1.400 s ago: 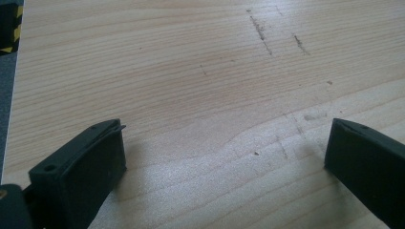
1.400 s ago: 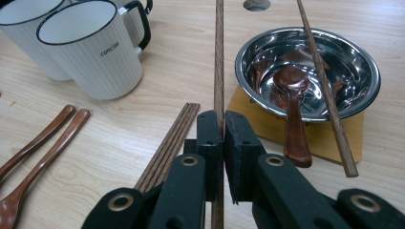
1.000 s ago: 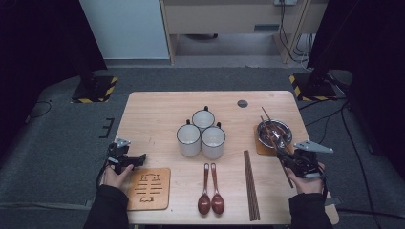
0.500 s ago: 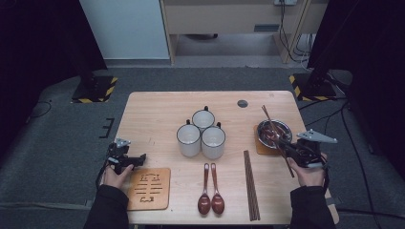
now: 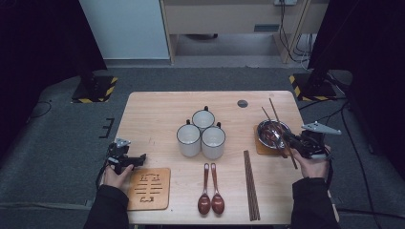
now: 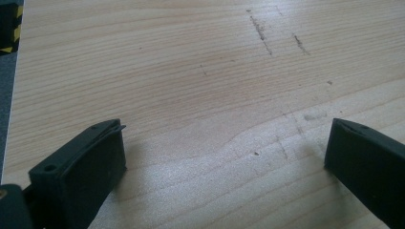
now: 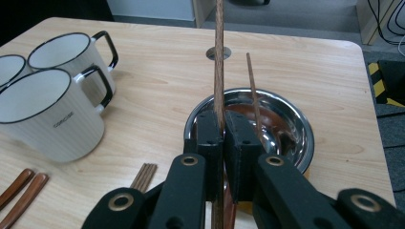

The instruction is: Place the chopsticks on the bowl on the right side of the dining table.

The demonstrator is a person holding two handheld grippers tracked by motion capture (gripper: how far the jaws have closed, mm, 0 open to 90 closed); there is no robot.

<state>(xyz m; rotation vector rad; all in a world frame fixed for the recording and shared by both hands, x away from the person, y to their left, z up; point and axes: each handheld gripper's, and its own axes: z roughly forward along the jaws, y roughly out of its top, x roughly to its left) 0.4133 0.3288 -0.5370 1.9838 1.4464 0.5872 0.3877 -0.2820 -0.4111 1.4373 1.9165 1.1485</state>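
My right gripper (image 5: 289,140) is shut on a brown wooden chopstick (image 7: 218,52), which passes between its jaws and points away over a steel bowl (image 5: 273,132). A second chopstick (image 7: 252,90) leans inside the steel bowl (image 7: 293,125). The bowl stands on a wooden coaster (image 5: 259,148) at the right of the table. My left gripper (image 5: 139,159) rests at the table's left edge, beside a carved wooden trivet (image 5: 148,188). Its jaws (image 6: 224,157) stand wide open over bare wood with nothing between them.
Three white mugs (image 5: 203,133) cluster at the table's middle. Two dark wooden spoons (image 5: 210,200) lie near the front edge, with a bundle of chopsticks (image 5: 251,186) to their right. A round grommet (image 5: 242,103) sits in the tabletop at the back.
My right gripper has carried the chopstick away from the person and slightly up, closer to the bowl. The left gripper has stayed still.
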